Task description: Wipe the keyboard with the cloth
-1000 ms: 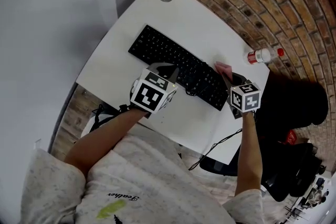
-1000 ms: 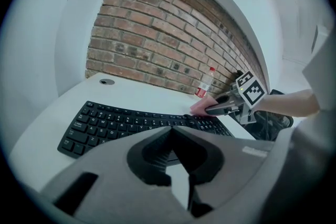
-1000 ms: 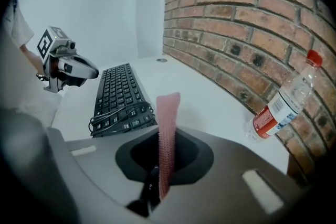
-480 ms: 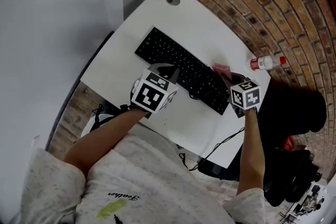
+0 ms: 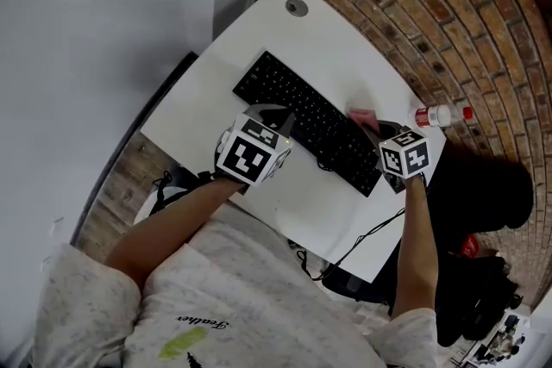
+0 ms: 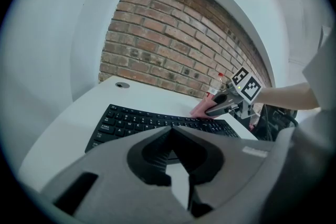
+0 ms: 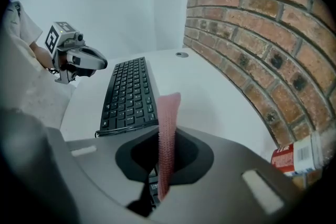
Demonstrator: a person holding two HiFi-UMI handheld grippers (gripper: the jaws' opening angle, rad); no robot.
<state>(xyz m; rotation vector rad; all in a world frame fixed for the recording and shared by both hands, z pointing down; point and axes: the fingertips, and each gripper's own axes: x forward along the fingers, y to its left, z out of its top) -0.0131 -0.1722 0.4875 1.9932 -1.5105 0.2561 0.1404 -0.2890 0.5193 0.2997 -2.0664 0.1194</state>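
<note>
Head view first: the black keyboard (image 5: 306, 123) sits diagonally on the white desk (image 5: 285, 39). The right gripper (image 5: 373, 128) is over the keyboard's right end with the pink cloth (image 5: 362, 116) poking out of it. The left gripper (image 5: 278, 120) hangs by the keyboard's near edge, around the middle. A bottle (image 5: 438, 115) lies near the desk's right edge, by the brick wall (image 5: 414, 4).

Left gripper view: its jaws meet at the tips with nothing between them, just desk showing through the gap behind. Across the keys you can see the cloth down at the far right end. It looks like it's touching the keyboard's back edge, but it's small from here, so I wouldn't swear to it.

Right gripper view: the jaws are pinched tight on the cloth, which stands up as a narrow strip. The whole length of the keyboard stretches away beyond it.

Progress-wise, I'd say the cloth is picked up and brought to one end, and that's about it. Pretty much the whole run of keys toward the left end looks left to wipe.
</note>
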